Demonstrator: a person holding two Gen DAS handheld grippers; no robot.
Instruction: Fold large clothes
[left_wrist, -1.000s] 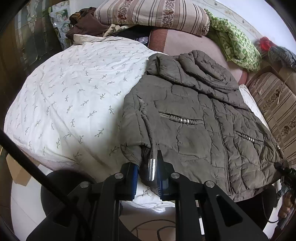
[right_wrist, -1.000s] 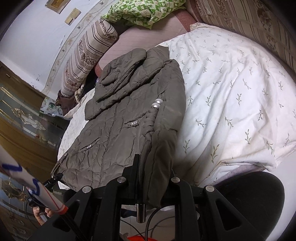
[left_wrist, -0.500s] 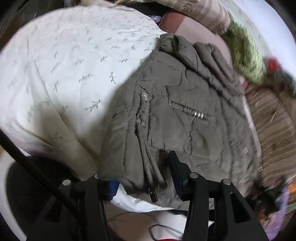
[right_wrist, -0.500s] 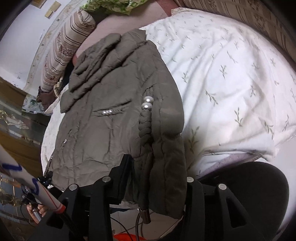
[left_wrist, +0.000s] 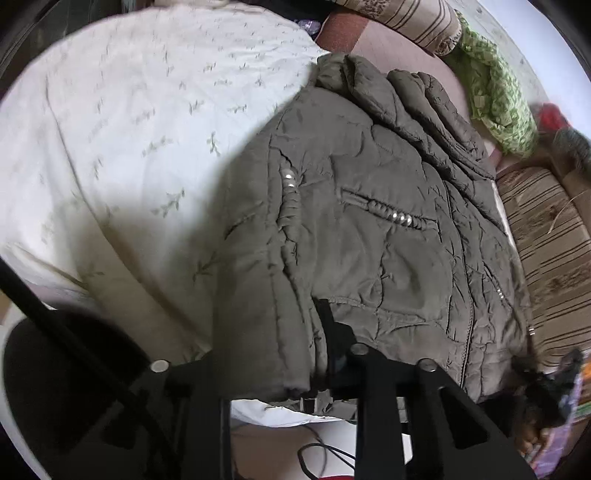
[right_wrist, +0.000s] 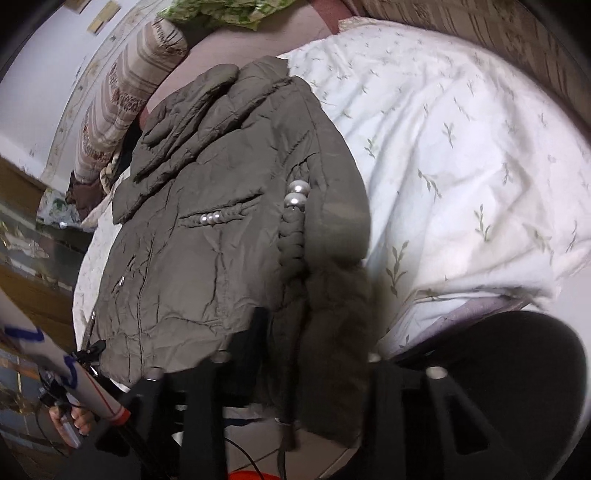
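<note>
Olive-grey quilted jacket (left_wrist: 369, 240) spread front-up on a bed, over a white quilt with a leaf print (left_wrist: 129, 129), hood end toward the striped pillows, hem hanging off the near edge of the bed. Both sleeves already turned in along the jacket's sides, each sleeve's braided trim ending in two pearl beads (right_wrist: 297, 194) on top; probably laid so to narrow the jacket into a strip before folding it lengthwise.

At the jacket's hem, left side: left tool (left_wrist: 306, 354) closing on the folded sleeve cuff and hem, cloth bunched between its jaws; one black finger plain to see, the other buried under fabric, so a firm pinch cannot be told.

At the jacket's hem, right side: right tool (right_wrist: 314, 365) closing likewise, thick sleeve end draped between its jaws and hanging below them; pad contact hidden by cloth.

Grips at the two hem corners likely chosen so the hem can be lifted evenly toward the hood.

Beyond the jacket's hood: striped pillow (right_wrist: 125, 96), green patterned cloth (left_wrist: 498, 103).
</note>
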